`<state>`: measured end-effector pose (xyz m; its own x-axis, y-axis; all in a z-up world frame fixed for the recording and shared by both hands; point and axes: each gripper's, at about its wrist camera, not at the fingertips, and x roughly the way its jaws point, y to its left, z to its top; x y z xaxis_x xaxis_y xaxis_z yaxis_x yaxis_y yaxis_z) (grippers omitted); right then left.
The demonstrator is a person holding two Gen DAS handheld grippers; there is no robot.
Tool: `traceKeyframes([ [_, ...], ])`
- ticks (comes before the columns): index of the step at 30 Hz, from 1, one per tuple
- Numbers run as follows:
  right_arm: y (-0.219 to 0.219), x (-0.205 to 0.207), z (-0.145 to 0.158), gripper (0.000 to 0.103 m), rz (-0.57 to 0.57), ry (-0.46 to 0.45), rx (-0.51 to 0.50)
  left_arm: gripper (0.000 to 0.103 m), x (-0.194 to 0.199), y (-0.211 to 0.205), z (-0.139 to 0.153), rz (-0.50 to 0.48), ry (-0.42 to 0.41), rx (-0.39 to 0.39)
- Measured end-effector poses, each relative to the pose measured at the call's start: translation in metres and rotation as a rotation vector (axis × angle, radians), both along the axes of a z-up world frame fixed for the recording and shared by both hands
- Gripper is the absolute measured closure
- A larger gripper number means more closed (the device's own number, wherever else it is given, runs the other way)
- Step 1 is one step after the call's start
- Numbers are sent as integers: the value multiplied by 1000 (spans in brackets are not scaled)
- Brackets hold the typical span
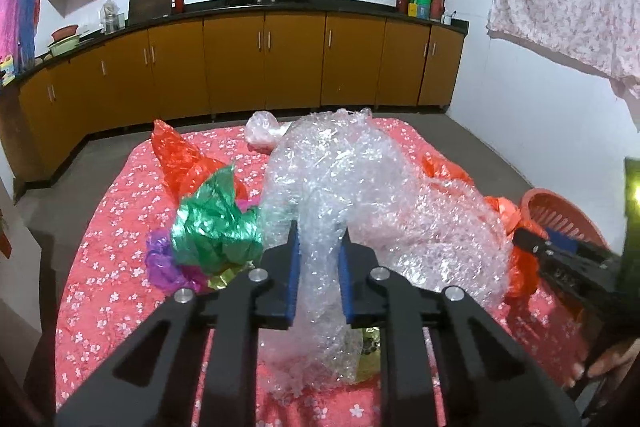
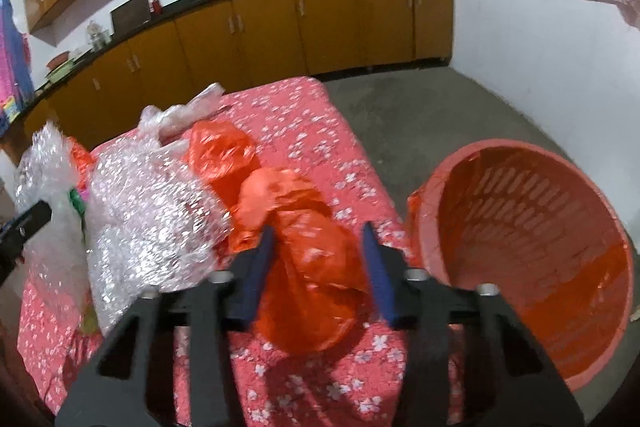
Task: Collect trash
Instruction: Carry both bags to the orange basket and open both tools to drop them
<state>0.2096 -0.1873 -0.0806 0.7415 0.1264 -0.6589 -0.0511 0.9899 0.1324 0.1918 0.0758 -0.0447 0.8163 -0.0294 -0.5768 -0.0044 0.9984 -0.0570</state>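
While left tongs [image 1: 319, 239] pinch bubble wrap [image 1: 360, 187] and right tongs [image 2: 319, 231] clasp an orange bag [image 2: 316, 267], the basket [image 2: 532, 251] holds only its liner.

The left gripper [image 1: 319, 239], black with 2 blue pads, points down and forward, its jaws pinched onto crinkled clear bubble wrap [image 1: 320, 195]. The right gripper [image 2: 319, 239] tilts down likewise, jaws clamped around a crumpled orange plastic bag [image 2: 316, 267]. Fingertips [image 1: 600, 371] grip its handle.
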Motion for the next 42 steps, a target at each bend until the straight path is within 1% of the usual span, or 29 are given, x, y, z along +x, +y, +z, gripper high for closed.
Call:
traceKeyframes([
  [3,1,-4,1,84,21,-10,1,86,-7,-1,9,-5,-22,-2],
  [6,-4,-12,7,87,17,-27,16,87,-13,-2,20,-13,-41,-11],
  [11,-20,-27,20,88,-17,-68,32,87,-24,-9,36,-32,-72,-25],
  [15,-32,-37,28,88,-51,-93,41,87,-32,-20,49,-69,-93,-41],
  [19,-52,-53,39,88,-108,-129,40,87,-40,-39,58,-129,-111,-56],
  [23,-79,-65,47,88,-183,-149,28,87,-41,-68,65,-211,-112,-83],
  [27,-111,-75,50,88,-275,-155,2,87,-34,-104,63,-294,-94,-115],
  [30,-133,-80,50,88,-345,-156,-17,87,-25,-136,56,-355,-72,-143],
  [33,-150,-82,49,88,-401,-152,-36,87,-15,-164,48,-409,-53,-155],
  [39,-168,-79,41,88,-464,-144,-55,87,6,-223,30,-520,-20,-158],
  [42,-174,-77,37,88,-482,-142,-53,87,16,-244,22,-555,-1,-158],
])
